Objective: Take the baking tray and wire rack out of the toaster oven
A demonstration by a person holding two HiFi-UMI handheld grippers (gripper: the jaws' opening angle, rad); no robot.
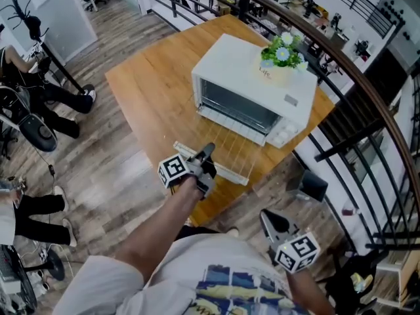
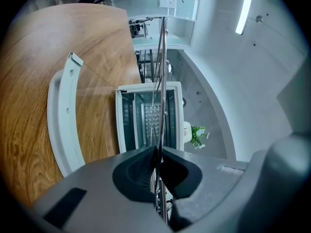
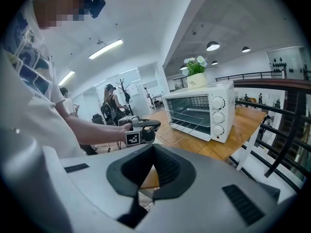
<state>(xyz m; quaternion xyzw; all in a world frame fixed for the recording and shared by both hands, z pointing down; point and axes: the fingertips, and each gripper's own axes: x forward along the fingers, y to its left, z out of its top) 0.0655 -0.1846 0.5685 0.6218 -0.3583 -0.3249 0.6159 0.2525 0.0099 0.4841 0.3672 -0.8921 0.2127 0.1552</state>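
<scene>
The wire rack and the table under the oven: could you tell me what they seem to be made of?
Wire rack: thin, shiny silver rods, so probably plated or stainless steel. Table: warm brown with visible grain and slight sheen; wood or a wood-look laminate.

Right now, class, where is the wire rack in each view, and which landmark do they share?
Head view: centre, the wire rack juts from the toaster oven, clamped in the left gripper.
Left gripper view: edge-on, a thin vertical line at centre.
Right gripper view: right of centre, jutting from the oven.
Shared landmark: the potted flowers atop the oven.
</scene>
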